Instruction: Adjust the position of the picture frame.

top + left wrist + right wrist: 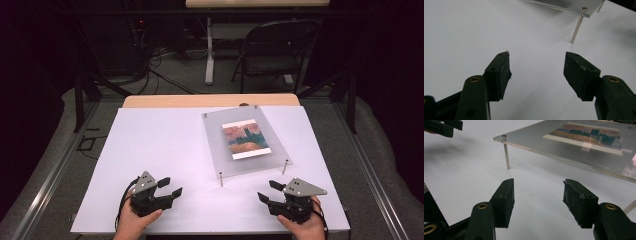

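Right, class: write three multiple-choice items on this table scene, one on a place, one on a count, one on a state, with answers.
1. Where is the picture?
A. on the clear plate
B. on the chair
C. in the left gripper

2. How many metal legs of the plate show in the high view?
A. none
B. two
C. six

3. How are the grippers?
A. both shut on the picture
B. both open, holding nothing
C. one open, one shut

Answers: 1 A, it lies on the plate. 2 B, two near legs show. 3 B, left gripper and right gripper gape over the bare table.
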